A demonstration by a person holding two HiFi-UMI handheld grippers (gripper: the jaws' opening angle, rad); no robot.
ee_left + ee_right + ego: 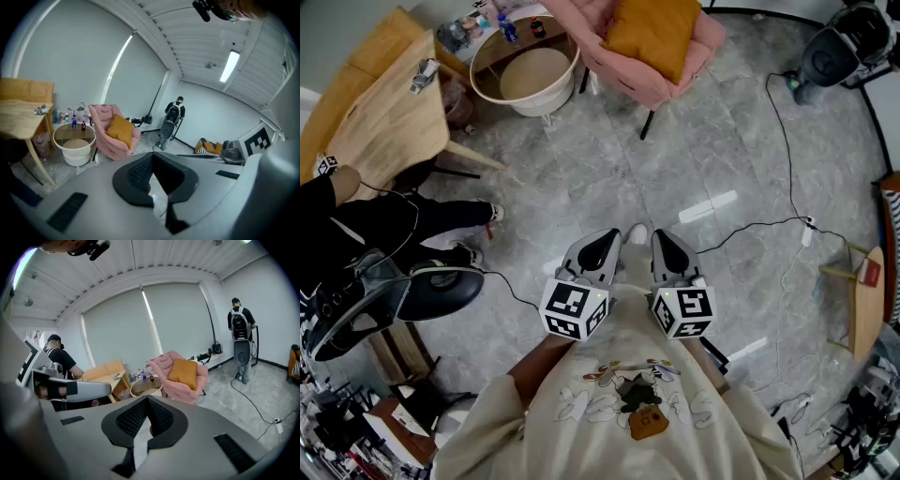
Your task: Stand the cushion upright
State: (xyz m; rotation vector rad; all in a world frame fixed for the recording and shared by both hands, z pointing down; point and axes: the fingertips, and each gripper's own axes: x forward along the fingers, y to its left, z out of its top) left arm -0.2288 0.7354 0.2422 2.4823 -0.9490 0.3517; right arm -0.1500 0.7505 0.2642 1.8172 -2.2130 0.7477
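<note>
Both tongs are pressed together and pinch nothing. The left tongs [602, 246] and the right tongs [670, 246] sit side by side in front of the wearer's cream sweatshirt [628, 403], and both are well apart from the pink armchair [614, 61]. The left gripper view shows the left tongs [151, 155] meeting at their tips, with only grey floor [609, 178] showing through the opening behind them. The right gripper view shows the same for the right tongs [146, 399].

The mustard cushion [654, 33] lies on the armchair's seat and leans at a slant against the backrest. It shows the same way in the left gripper view [121, 131] and the right gripper view [183, 371], with the armchair [101, 123] [164, 363] around it.

Just beside the armchair stands a round white bench [525, 70] carrying small bottles. On the far side of that round bench from the armchair is a wooden bench [384, 103]. Near the wooden bench sits a person in black [356, 225]. Well off to the armchair's other side, a second person with a backpack [240, 322] stands by the wall. A black cable [787, 169] trails across the floor on that same side.
</note>
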